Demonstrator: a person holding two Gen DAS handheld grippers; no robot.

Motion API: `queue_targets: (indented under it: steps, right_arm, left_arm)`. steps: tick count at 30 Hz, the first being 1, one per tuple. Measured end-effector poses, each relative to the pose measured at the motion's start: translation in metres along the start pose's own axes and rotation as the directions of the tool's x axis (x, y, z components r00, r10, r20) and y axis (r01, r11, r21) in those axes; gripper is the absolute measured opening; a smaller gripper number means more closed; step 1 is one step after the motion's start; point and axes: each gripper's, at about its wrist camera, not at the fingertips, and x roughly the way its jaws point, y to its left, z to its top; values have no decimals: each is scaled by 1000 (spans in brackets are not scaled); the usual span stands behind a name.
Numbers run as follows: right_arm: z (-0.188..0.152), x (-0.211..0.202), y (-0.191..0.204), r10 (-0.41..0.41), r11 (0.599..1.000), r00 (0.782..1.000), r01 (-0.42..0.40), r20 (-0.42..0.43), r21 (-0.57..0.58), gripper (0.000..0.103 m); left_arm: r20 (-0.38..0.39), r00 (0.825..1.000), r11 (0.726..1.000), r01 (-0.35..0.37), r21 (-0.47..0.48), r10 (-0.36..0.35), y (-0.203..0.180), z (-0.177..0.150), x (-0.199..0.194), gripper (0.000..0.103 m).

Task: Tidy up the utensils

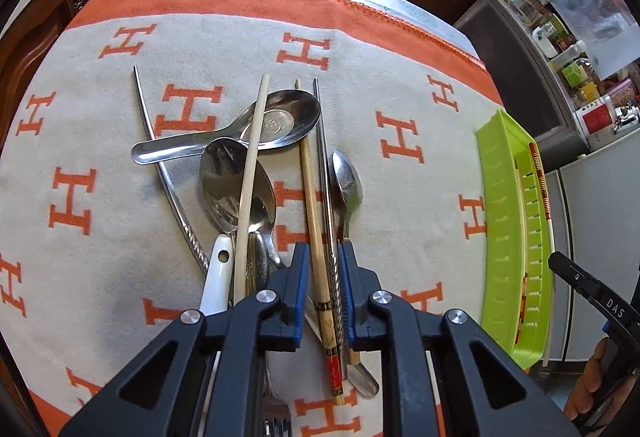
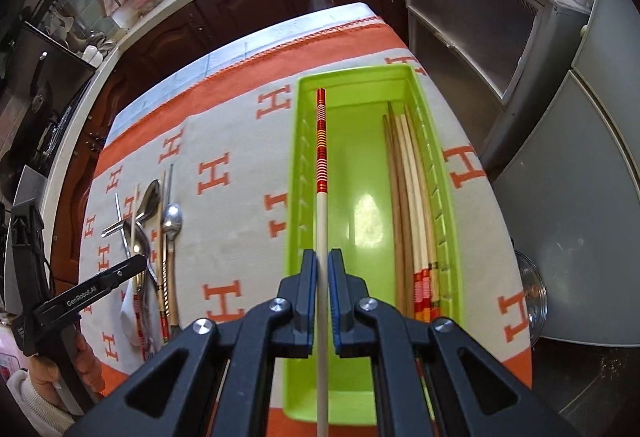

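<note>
Several chopsticks (image 2: 412, 205) already lie in the green tray (image 2: 298, 173), the right gripper (image 2: 322, 277) clenches another above it, while the left gripper (image 1: 324, 269), unclenched, straddles the pile of spoons and chopsticks (image 1: 256, 173) left beside the tray.

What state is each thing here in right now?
Right gripper: shut on the red-banded chopstick, held over the green tray.
Left gripper: open around a bamboo chopstick in the pile.
Tray chopsticks: lying along the right wall.
</note>
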Motion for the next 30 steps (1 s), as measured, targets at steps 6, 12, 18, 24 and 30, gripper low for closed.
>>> queue_targets:
  steps: [6,12,18,24,30]
  right_arm:
    - [18,16,-10,-6,1000,999,7,-31,25,6]
    - [22,20,-10,20,1000,999,-20,-31,-1,6]
    - [21,25,-9,27,999,998,-28,-48,-18,6]
    - [19,32,-13,37,999,996,-36,-76,2,6]
    - [17,30,-16,42,999,996,-42,-75,5,6]
  left_arm:
    - [5,999,999,-44,-16,44,-2,6,9,12]
    - [1,995,995,-96,-21,96,-3,7,20,11]
    - [23,990,990,-142,9,142,-13,7,28,11]
    - [43,980,980,-195,29,193,-24,7,32,5]
    - [73,982,984,-179,27,176,-37,6,14,5]
